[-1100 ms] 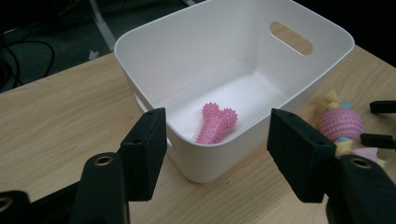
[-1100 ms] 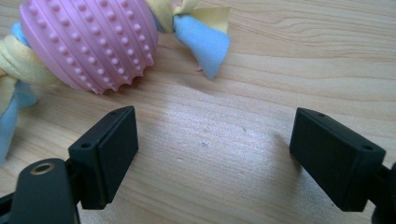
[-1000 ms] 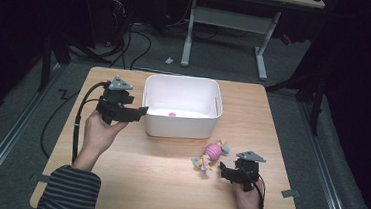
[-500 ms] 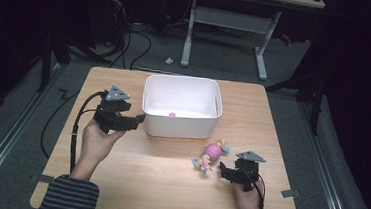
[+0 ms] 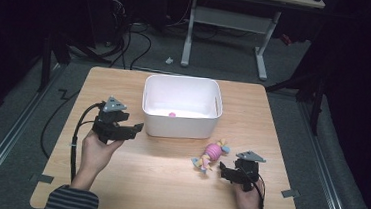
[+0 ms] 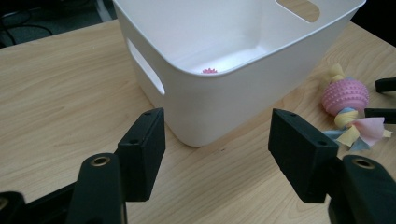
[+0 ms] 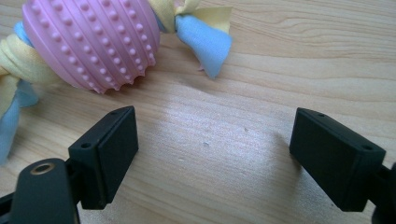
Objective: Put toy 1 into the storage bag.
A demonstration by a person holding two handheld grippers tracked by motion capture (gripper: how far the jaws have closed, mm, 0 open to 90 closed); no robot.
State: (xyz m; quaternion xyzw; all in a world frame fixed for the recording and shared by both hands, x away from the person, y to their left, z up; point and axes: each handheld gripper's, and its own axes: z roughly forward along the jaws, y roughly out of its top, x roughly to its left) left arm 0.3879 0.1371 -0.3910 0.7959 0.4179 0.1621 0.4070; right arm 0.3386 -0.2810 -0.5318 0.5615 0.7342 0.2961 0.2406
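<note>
The right gripper [image 7: 212, 154] has its fingers spread, pinching nothing, over bare wooden surface [image 7: 261, 93]. Just ahead and to their left lies the pink nubbed rubber ball toy with knotted yellow and blue cloth tails [image 7: 93, 42], probably light, springy and grippy; the ball's middle looks the surest hold. The left gripper [image 6: 212, 149], fingers likewise spread, faces the white plastic bin [image 6: 219, 93].

Pink studded ball toy [image 5: 214, 151] with yellow, blue and pink cloth tails lies flat on the wooden table [image 5: 117, 179], just beside the white bin [image 5: 179, 124].
</note>
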